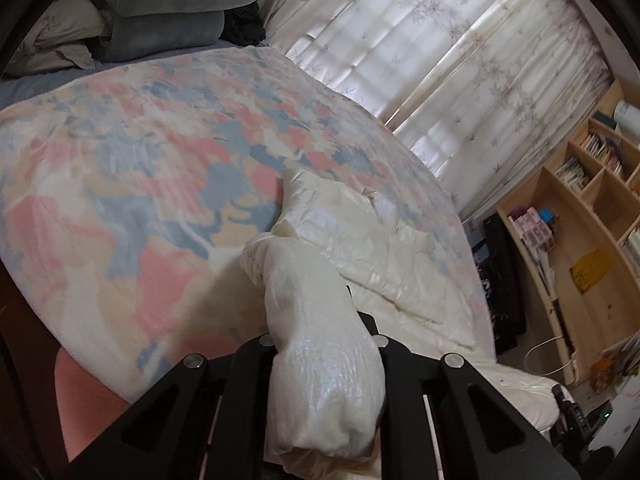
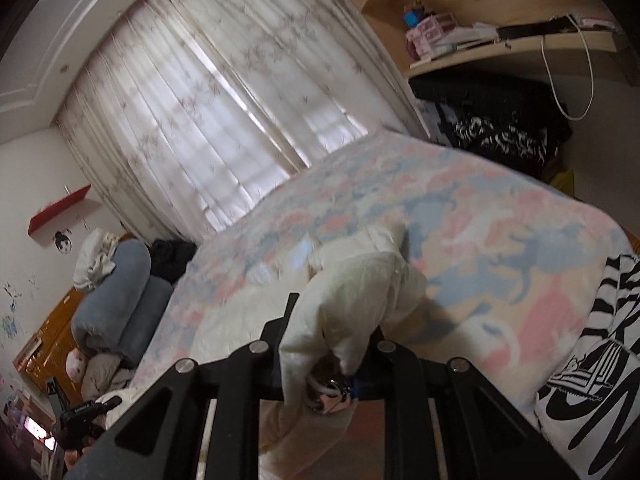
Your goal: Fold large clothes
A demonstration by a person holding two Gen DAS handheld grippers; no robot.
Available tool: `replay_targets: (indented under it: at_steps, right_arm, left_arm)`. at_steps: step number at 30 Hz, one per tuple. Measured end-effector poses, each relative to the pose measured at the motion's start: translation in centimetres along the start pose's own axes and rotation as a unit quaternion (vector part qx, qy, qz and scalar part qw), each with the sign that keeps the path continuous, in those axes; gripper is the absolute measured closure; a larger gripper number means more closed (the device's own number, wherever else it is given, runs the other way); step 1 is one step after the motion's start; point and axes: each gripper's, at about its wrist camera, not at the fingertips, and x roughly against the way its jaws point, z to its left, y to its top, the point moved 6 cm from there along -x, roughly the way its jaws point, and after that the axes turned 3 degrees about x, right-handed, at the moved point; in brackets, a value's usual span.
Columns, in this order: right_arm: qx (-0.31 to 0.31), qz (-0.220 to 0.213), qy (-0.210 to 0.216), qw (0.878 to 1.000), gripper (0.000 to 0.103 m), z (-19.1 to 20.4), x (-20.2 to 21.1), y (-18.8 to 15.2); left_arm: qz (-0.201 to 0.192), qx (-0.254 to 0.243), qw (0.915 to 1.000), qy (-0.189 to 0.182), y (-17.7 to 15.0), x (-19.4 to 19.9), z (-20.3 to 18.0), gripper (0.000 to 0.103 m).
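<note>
Jacket (image 1: 384, 248) on blanket (image 1: 120, 168), curtain (image 1: 440, 60) behind

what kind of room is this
Most likely a bedroom in a home: a bed under a pastel pink-and-blue patterned blanket, rolled grey-blue bedding piled at its head, sheer floral curtains over the window, and a light wooden bookshelf beside it.

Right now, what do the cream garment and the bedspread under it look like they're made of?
Cream garment: looks like thin synthetic shell over padding, likely a puffer jacket; pearly sheen, fine crinkles, puffy bulk. Both grippers are shut on it. Bedspread: probably soft fleece or plush; matte, fuzzy surface, pink, blue and cream print. Exact fibre can't be told.
</note>
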Motion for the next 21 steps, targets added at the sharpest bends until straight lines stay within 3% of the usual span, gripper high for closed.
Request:
replay_targets:
  at_steps: [9, 16, 21]
  right_arm:
    - [-0.031, 0.012, -0.002, 0.999, 0.084, -0.3, -5.5, 1.7]
    - [-0.020, 0.023, -0.010, 0.999, 0.082, -0.3, -13.5, 5.7]
    - [-0.006, 0.040, -0.032, 0.999, 0.077, -1.3, -21.5, 8.8]
  left_arm:
    - [0.036, 0.042, 0.9984, -0.004, 3.2, -5.9, -1.4, 0.093]
    - [0.036, 0.026, 0.9989, 0.012, 9.1, -14.1, -4.5, 0.092]
    - [0.024, 0.019, 0.9991, 0.031, 13.4, -20.5, -5.6, 0.088]
